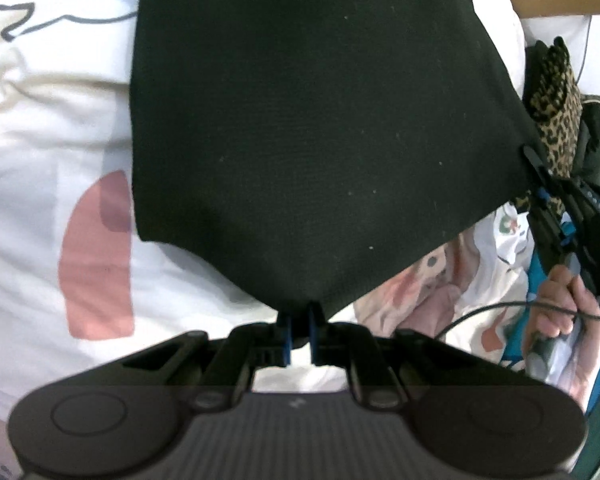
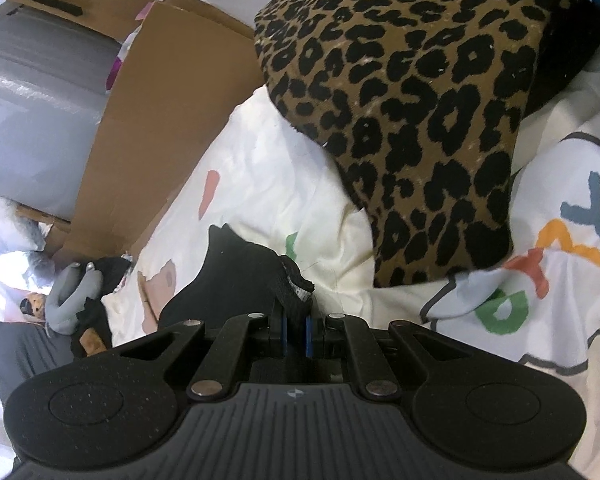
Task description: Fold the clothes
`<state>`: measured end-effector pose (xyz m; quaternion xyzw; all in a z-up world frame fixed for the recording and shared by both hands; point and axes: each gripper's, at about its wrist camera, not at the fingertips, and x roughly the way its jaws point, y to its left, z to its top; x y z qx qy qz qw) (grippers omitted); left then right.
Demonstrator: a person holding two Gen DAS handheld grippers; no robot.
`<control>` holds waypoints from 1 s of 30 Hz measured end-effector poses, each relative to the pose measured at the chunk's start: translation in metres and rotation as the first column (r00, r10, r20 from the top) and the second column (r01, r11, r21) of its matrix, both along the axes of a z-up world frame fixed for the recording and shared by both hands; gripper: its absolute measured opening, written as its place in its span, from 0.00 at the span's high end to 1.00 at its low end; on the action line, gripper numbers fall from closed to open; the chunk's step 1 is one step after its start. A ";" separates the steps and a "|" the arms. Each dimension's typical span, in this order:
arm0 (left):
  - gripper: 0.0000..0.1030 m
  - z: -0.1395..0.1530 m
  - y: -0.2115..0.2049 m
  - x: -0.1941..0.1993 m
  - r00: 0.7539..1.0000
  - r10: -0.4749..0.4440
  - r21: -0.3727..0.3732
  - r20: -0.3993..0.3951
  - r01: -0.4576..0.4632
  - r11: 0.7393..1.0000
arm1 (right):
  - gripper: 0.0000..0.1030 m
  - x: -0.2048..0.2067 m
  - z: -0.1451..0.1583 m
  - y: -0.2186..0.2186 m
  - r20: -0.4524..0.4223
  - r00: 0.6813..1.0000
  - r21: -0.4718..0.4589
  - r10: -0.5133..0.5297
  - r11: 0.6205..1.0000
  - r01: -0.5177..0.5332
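Garment (image 1: 300, 120): spread on the bed (image 1: 40, 160), one corner in each tool.
Left tool (image 1: 299, 334): at its near corner.
Right tool (image 2: 295, 330): at its right corner.
Pillow (image 2: 420, 120): on the bed, behind the right tool.
Box (image 2: 148, 120): left of the pillow.

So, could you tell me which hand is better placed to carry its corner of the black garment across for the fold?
Probably left: the left tongs pinch the black garment beside open bedding; a leopard-print stack crowds the right tongs.

Your black garment (image 1: 320, 120) is matt, fine-ribbed knit cloth. Beside it, the leopard-print fabric (image 2: 420, 100) looks fuzzy, the printed bedsheet (image 1: 40, 160) beneath is smooth cotton-like cloth, and the cardboard box (image 2: 148, 120) behind is dull brown paperboard.
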<state>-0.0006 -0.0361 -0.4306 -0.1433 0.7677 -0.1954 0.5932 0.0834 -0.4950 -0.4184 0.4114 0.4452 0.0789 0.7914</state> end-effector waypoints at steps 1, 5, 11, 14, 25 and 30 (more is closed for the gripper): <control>0.92 -0.004 -0.002 -0.002 1.000 0.008 -0.005 -0.002 -0.008 1.000 | 0.94 0.001 -0.001 -0.001 -0.002 1.000 -0.001 -0.003 1.000 0.003; 0.91 -0.028 -0.015 -0.015 0.999 0.043 -0.013 -0.003 -0.043 0.999 | 0.94 0.006 -0.012 -0.005 -0.030 0.999 -0.020 -0.012 1.000 0.012; 0.88 -0.023 -0.016 -0.021 0.998 -0.062 0.027 -0.002 0.062 0.998 | 0.86 -0.001 -0.025 -0.013 -0.080 0.994 0.013 -0.081 0.997 0.082; 0.85 -0.006 -0.021 -0.024 0.985 -0.172 0.078 -0.005 0.171 0.982 | 0.72 -0.008 -0.021 -0.018 -0.086 0.991 0.008 -0.105 0.994 0.106; 0.61 0.088 -0.068 0.038 0.836 -0.525 0.173 0.161 0.500 0.849 | 0.55 -0.027 -0.004 -0.031 -0.038 0.988 0.041 -0.151 0.988 0.152; 0.61 0.105 -0.088 0.072 0.770 -0.604 0.204 0.208 0.570 0.796 | 0.55 -0.030 -0.002 -0.021 -0.039 0.991 0.033 -0.132 0.991 0.133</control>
